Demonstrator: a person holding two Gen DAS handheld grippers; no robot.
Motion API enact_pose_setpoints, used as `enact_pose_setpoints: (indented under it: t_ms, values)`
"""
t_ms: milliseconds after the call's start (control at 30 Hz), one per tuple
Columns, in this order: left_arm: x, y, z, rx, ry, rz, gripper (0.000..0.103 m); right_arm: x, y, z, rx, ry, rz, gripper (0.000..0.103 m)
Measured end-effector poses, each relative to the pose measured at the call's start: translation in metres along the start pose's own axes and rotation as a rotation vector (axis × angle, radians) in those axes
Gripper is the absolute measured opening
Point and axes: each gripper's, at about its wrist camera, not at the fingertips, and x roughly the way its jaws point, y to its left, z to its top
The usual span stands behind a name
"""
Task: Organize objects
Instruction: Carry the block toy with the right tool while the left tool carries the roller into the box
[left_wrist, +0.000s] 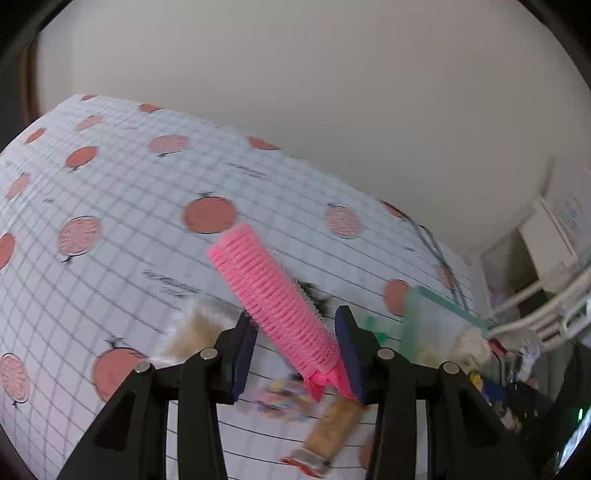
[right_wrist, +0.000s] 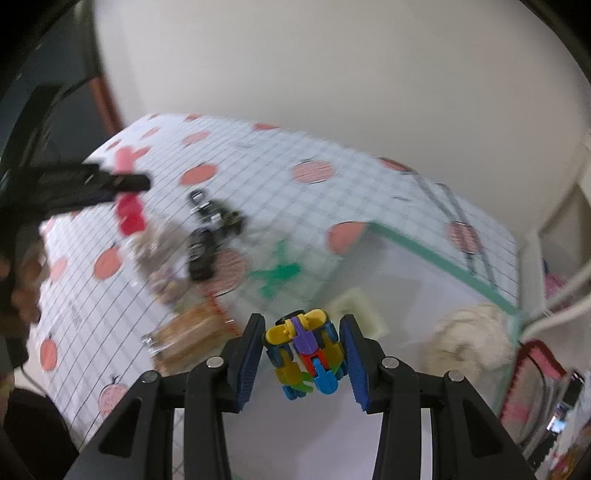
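While clamped on curler (left_wrist: 275, 295) and toy (right_wrist: 304, 347), both tongs over open tablecloth (left_wrist: 110, 221).

Left wrist view: steeply downward along the gripper (left_wrist: 295, 347), close above the checked tabletop (left_wrist: 110, 221), back wall beyond. Right wrist view: similar downward tilt, same tabletop (right_wrist: 295, 206). Shared: clear green-rimmed bin (left_wrist: 439, 306) (right_wrist: 443, 254), snack packet (left_wrist: 328, 435) (right_wrist: 188, 328).

Domestic room, likely a home. Tabletop (left_wrist: 110, 206) under a checked cloth printed with fruit, set against a plain wall (left_wrist: 332, 92). Toys and snack packets strewn about.
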Motion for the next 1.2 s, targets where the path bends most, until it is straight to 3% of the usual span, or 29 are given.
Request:
enact_pose_setpoints:
  t_ms: [367, 600, 933, 1200]
  values:
    - [0.003, -0.109, -0.034, 0.237, 0.019, -0.177, 0.044, -0.027, -0.081, -0.006, 0.216, -0.08, -0.13, 0.045]
    - [0.03, -0.155, -0.074, 0.364, 0.112, -0.205, 0.044, -0.016, -0.093, -0.014, 0.258, -0.054, -0.14, 0.045]
    - [0.064, -0.171, -0.121, 0.46, 0.244, -0.187, 0.044, 0.029, -0.096, -0.03, 0.267, 0.068, -0.134, 0.045]
    - [0.072, -0.171, -0.137, 0.501, 0.292, -0.172, 0.045, 0.048, -0.094, -0.038, 0.257, 0.121, -0.13, 0.045]
